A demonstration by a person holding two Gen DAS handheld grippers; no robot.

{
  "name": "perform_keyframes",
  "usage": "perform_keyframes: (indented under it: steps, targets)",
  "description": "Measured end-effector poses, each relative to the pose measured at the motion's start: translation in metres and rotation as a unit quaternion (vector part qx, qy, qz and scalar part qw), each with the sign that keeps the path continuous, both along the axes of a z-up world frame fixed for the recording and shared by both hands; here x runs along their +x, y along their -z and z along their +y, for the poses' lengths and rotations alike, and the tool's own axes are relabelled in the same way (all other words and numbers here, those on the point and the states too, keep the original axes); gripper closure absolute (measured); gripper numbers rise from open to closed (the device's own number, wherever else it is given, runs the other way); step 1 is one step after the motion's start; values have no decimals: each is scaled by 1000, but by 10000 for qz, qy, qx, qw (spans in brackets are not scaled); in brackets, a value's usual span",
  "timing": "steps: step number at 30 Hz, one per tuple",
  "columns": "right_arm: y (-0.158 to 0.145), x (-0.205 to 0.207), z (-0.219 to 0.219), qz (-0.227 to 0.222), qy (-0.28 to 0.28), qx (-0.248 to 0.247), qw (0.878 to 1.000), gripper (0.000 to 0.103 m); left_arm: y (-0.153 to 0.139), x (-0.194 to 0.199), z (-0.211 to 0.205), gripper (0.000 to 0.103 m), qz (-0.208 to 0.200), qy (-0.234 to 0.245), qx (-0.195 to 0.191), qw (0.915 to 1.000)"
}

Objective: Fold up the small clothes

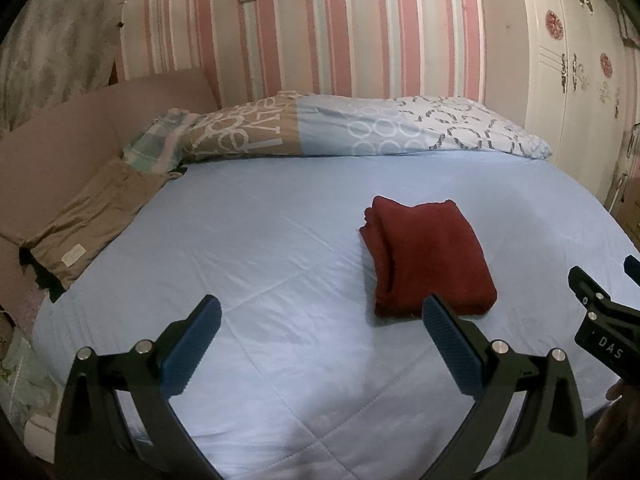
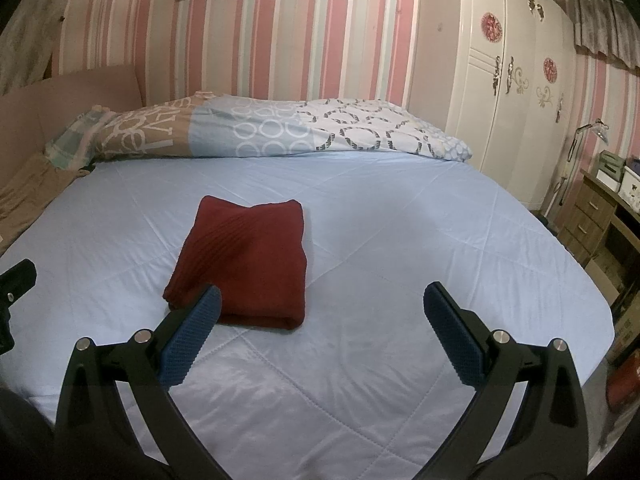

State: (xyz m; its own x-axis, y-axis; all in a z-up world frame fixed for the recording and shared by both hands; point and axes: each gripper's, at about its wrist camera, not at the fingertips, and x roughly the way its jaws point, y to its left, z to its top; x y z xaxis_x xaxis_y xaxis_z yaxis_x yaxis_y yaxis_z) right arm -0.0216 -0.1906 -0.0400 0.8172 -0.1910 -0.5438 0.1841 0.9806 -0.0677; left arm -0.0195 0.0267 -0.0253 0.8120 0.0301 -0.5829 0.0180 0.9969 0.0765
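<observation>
A dark red garment [image 1: 430, 256] lies folded into a compact rectangle on the light blue bedspread [image 1: 260, 240]. It also shows in the right wrist view [image 2: 244, 264]. My left gripper [image 1: 322, 308] is open and empty, held above the bed just in front of and left of the garment. My right gripper [image 2: 322, 300] is open and empty, in front of and right of the garment. The right gripper also shows at the right edge of the left wrist view [image 1: 600, 304].
A patterned folded duvet [image 1: 340, 126] lies along the head of the bed by the striped wall. Tan clothing [image 1: 88, 216] lies at the bed's left edge. A white wardrobe [image 2: 512, 92] and a wooden dresser [image 2: 600, 216] stand to the right.
</observation>
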Motion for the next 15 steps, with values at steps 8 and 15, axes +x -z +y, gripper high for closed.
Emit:
perform_keyframes:
  steps: [8, 15]
  targets:
    - [0, 0, -1, -3, -8, -7, 10000, 3, 1, 2, 0, 2, 25, 20, 2, 10000]
    - [0, 0, 1, -3, -5, -13, 10000, 3, 2, 3, 2, 2, 54, 15, -28, 10000]
